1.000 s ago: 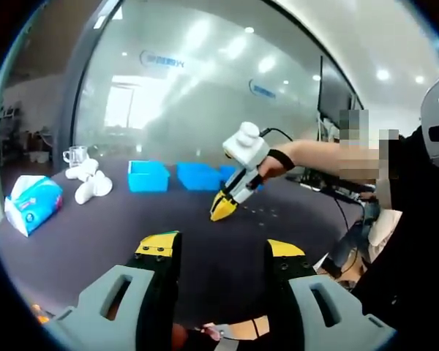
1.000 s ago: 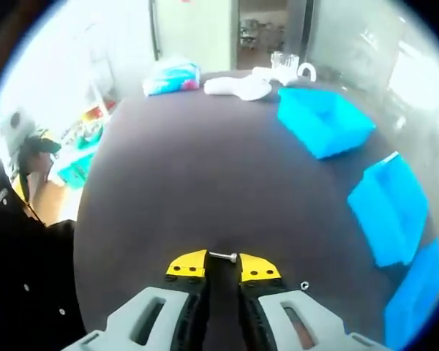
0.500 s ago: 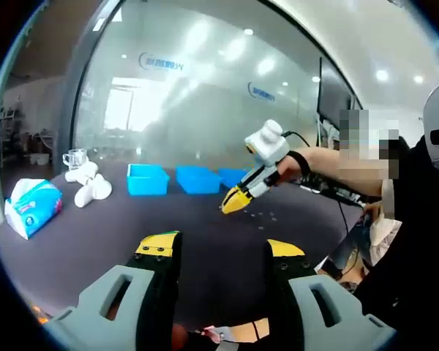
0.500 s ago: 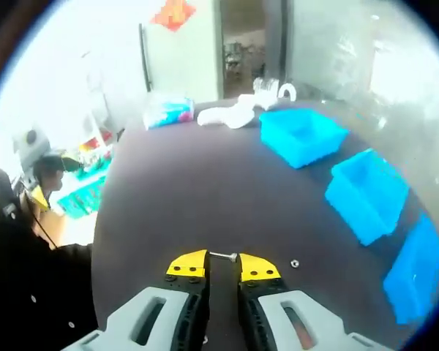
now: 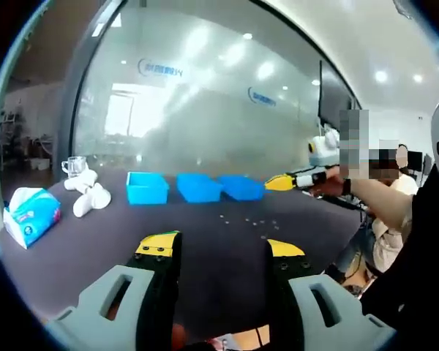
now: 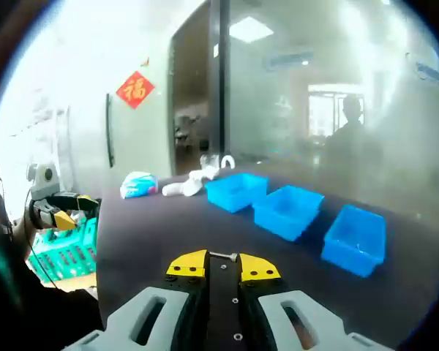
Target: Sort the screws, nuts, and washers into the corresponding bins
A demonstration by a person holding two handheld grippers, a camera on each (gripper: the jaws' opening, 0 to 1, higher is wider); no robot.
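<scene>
My right gripper [image 6: 223,260] is shut on a small silver screw [image 6: 224,256] that lies crosswise between its yellow tips, raised above the dark table [image 6: 154,227]. Ahead of it stand three blue bins [image 6: 236,191] [image 6: 287,210] [image 6: 355,234] in a row. In the left gripper view the same bins [image 5: 148,187] [image 5: 199,187] [image 5: 243,187] line the far side, and several small loose parts [image 5: 250,220] lie on the table before them. My right gripper [image 5: 281,183] hangs in the air at the right, held by a hand. My left gripper [image 5: 222,246] is open and holds nothing.
A tissue pack [image 5: 31,214], white objects [image 5: 88,194] and a glass cup [image 5: 74,165] sit at the table's left end. A glass wall runs behind the bins. A green basket [image 6: 66,252] stands off the table beyond my left gripper [image 6: 58,216]. A person [image 5: 395,212] stands at the right.
My right gripper has risen from the table with the screw and swung right, to bin height. Its view has tipped up toward the room. The left gripper has stayed still.
</scene>
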